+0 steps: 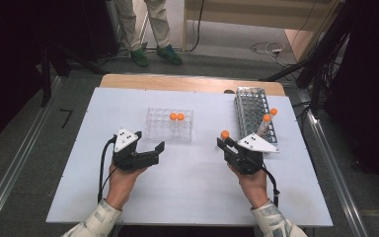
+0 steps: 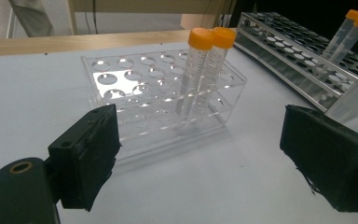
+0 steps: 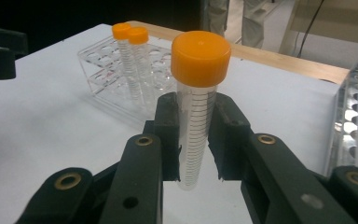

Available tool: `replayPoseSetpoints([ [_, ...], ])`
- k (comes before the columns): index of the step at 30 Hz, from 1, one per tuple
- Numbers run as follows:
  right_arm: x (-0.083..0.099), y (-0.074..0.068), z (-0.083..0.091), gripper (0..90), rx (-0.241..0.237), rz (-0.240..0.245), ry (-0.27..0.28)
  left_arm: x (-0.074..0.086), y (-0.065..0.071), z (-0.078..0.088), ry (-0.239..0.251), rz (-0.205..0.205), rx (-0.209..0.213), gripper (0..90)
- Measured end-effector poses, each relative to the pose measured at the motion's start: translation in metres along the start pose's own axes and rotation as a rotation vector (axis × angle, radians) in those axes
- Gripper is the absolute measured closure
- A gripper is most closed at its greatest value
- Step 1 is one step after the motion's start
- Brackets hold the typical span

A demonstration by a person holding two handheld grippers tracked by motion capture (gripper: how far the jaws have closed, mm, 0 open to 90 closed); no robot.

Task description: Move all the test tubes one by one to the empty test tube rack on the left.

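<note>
A clear plastic rack sits mid-table with two orange-capped tubes upright in it, seen close in the left gripper view as tubes in the rack. My left gripper stands open just in front of that rack, nothing between its jaws. My right gripper is shut on an orange-capped tube, held upright above the table, left of the metal rack. Two more capped tubes lean in the metal rack.
The white board lies on a wooden table. A person's legs and green shoes stand beyond the far edge. Cables lie on the floor at the back right. Dark equipment flanks both sides.
</note>
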State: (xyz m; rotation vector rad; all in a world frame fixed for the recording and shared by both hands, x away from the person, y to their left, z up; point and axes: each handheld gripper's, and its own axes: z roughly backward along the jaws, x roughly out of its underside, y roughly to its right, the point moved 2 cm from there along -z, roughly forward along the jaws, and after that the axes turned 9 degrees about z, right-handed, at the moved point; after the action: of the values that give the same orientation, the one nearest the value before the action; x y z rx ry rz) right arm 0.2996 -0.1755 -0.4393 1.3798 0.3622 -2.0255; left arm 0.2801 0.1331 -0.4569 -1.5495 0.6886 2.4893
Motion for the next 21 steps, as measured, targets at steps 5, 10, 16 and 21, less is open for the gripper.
replayPoseSetpoints([
  [5, 0.0, -0.008, -0.004, 72.0, -0.022, 0.005, -0.008, 0.0, 0.006, 0.0, 0.001, -0.013, 0.008, 12.1],
  [10, 0.001, -0.018, -0.009, 72.0, -0.047, 0.017, -0.017, -0.002, 0.012, 0.001, 0.004, -0.027, 0.022, 12.1],
  [16, 0.0, -0.03, -0.017, 72.0, -0.073, 0.036, -0.02, -0.003, 0.017, 0.001, 0.004, -0.04, 0.033, 12.6],
  [21, -0.001, -0.038, -0.022, 72.0, -0.097, 0.041, -0.025, -0.003, 0.02, 0.001, 0.003, -0.043, 0.044, 12.9],
])
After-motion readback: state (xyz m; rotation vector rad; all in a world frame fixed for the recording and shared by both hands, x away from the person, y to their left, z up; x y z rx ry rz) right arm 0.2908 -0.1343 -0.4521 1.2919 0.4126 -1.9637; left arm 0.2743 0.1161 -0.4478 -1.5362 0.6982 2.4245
